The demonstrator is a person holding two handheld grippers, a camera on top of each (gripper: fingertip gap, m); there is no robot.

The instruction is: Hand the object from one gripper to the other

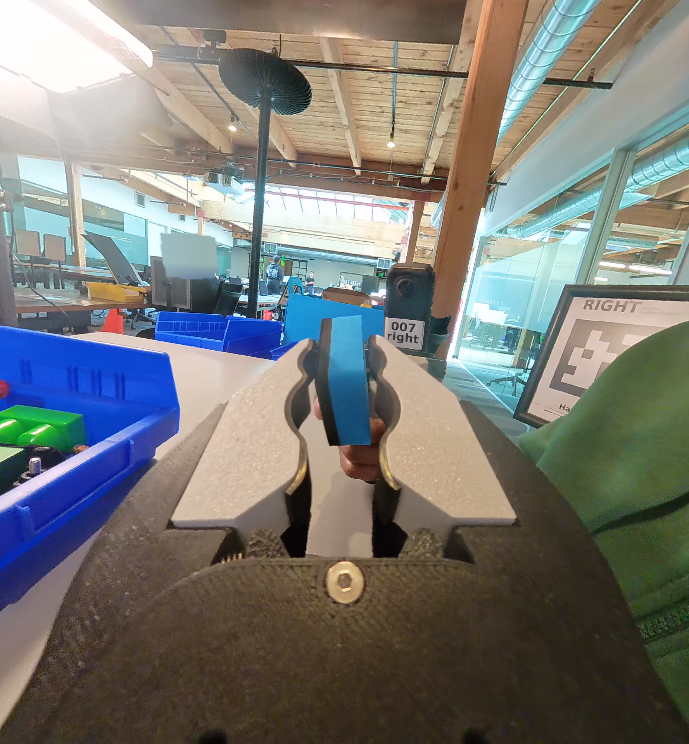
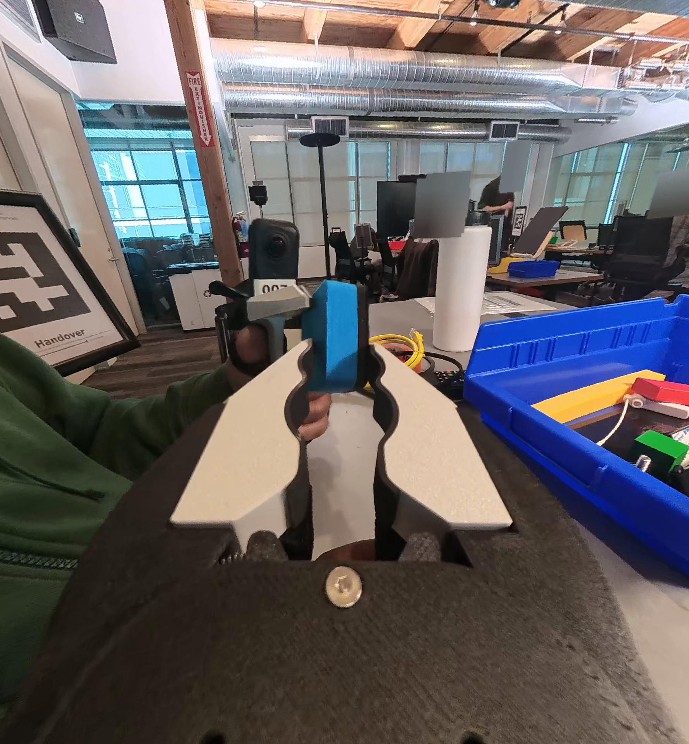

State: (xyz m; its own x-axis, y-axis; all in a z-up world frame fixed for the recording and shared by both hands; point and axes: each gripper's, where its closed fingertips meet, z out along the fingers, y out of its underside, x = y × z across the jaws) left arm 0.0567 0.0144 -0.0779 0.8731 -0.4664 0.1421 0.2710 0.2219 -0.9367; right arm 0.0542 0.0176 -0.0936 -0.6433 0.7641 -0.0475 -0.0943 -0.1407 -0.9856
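Blue sponge [image 1: 344, 382] between both tongs

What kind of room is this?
Probably a big open workshop office: silver air ducts under a wooden ceiling, desks with dark chairs, and blue parts bins on tables.

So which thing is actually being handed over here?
Look left of the blue bin on the table, up in the air. The two tongs meet there around a pad: blue foam with a black backing, the only thing held aloft.
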